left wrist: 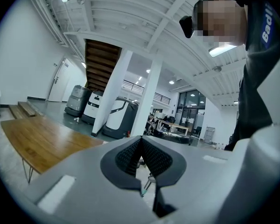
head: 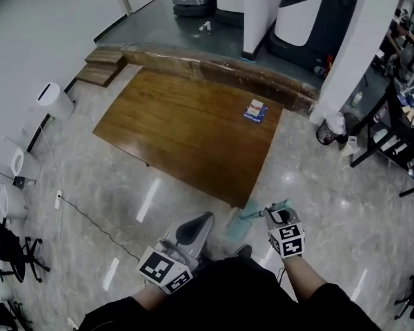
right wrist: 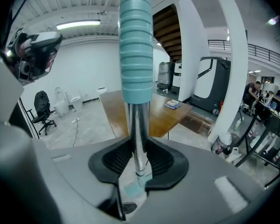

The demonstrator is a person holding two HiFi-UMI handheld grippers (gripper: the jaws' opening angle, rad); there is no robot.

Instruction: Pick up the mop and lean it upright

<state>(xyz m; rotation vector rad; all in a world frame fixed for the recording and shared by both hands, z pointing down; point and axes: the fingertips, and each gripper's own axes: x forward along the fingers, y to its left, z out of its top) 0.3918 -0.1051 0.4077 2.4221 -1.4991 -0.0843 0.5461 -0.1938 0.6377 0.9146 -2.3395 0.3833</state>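
The right gripper (right wrist: pixel 139 158) is clamped on the mop (right wrist: pixel 136 45). Its two pads press the metal pole (right wrist: pixel 139 129) from both sides. In the right gripper view the pole goes up to 12 o'clock and ends in the ribbed teal grip. In the head view the right gripper (head: pixel 284 232) is at 5 o'clock, and the teal mop head (head: pixel 236 222) is low, just beside the near corner of the wooden table (head: pixel 186 126). A small box (head: pixel 256 110) lies on the table toward 1 o'clock. The left gripper (head: pixel 172 254) is at 6 o'clock, beside the right one. In its own view, the left gripper (left wrist: pixel 141 155) has its jaws together with nothing between them.
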